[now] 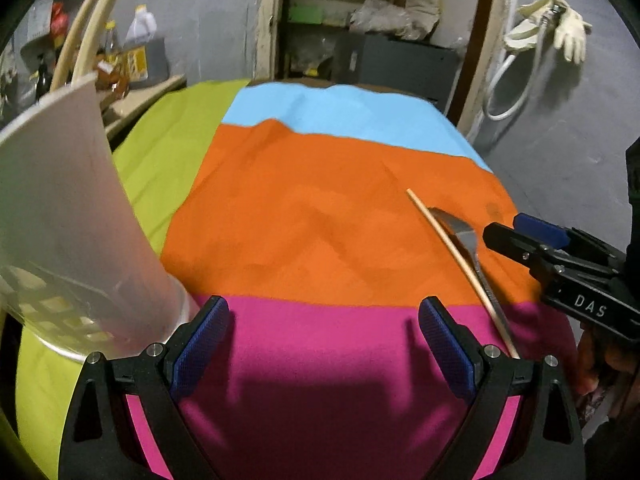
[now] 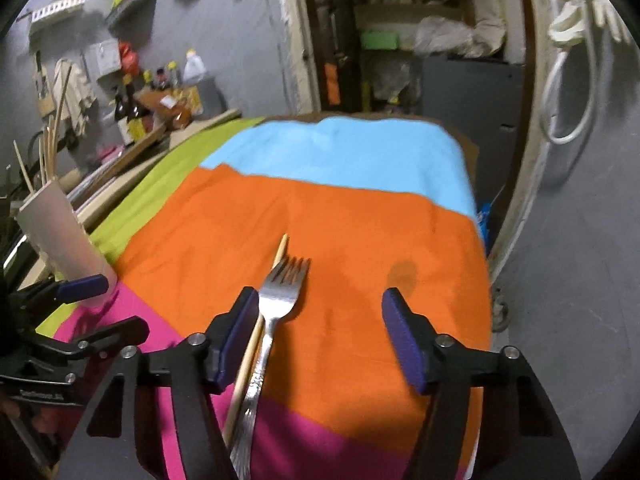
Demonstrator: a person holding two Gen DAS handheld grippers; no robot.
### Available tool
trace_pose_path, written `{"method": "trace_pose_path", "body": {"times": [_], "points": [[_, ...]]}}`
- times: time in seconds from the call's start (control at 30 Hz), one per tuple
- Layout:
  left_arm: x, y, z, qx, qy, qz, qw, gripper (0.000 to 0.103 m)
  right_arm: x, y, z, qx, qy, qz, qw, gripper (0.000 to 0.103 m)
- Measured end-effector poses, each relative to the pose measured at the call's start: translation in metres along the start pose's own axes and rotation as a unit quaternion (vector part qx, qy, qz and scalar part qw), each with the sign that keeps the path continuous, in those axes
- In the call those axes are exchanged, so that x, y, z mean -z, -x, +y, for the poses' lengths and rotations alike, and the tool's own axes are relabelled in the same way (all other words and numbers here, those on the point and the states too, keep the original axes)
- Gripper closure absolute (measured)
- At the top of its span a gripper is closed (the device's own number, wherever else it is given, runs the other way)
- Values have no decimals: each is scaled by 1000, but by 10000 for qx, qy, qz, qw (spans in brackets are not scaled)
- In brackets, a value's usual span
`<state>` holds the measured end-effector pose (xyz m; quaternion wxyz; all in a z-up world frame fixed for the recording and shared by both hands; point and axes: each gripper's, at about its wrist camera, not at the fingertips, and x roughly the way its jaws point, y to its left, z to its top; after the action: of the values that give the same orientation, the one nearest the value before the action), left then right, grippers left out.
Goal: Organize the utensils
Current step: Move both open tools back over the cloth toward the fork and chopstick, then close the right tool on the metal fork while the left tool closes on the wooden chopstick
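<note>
A metal fork and a wooden chopstick lie side by side on the orange and magenta cloth. My right gripper stands open over them; both lie between its jaws, close against the left finger, and the right pad is well apart from them. The left wrist view shows the same fork and chopstick at right, with the right gripper beside them. My left gripper is open over the magenta cloth with nothing between its fingers. A tall white holder stands just left of it.
The white holder has several chopsticks standing in it. The table's patchwork cloth ends at the far and right edges, with grey floor beyond. Bottles crowd a shelf at back left. An open doorway with storage shelves lies behind the table.
</note>
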<state>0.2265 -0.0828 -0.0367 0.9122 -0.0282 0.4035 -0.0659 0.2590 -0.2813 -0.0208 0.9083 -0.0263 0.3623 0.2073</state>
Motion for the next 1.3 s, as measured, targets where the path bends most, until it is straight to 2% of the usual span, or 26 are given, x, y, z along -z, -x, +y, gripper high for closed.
{"method": "trace_pose_path", "body": {"times": [0.27, 0.37, 0.43, 0.5, 0.77, 0.97, 1.2, 1.3], "points": [[0, -3, 6, 27, 188, 173, 9997, 10, -4, -25, 8, 18, 243, 487, 9985, 49], [-1, -2, 5, 18, 183, 182, 9997, 10, -5, -26, 10, 90, 275, 487, 9984, 51], [-1, -2, 5, 23, 183, 194, 9996, 10, -4, -25, 8, 58, 253, 469, 9986, 54], [-2, -4, 5, 22, 177, 203, 9996, 10, -4, -24, 6, -5, 201, 471, 9987, 63], [-2, -4, 4, 26, 127, 217, 9997, 10, -3, -23, 9, -186, 180, 474, 9985, 79], [-5, -3, -2, 139, 21, 157, 9998, 10, -2, -20, 0, -131, -13, 407, 9991, 80], [-12, -8, -13, 332, -187, 135, 9992, 10, 3, -11, -30, -398, -618, 358, 9967, 80], [-16, -11, -17, 449, -183, 150, 9987, 10, 4, -7, -34, -252, -615, 314, 9973, 80]]}}
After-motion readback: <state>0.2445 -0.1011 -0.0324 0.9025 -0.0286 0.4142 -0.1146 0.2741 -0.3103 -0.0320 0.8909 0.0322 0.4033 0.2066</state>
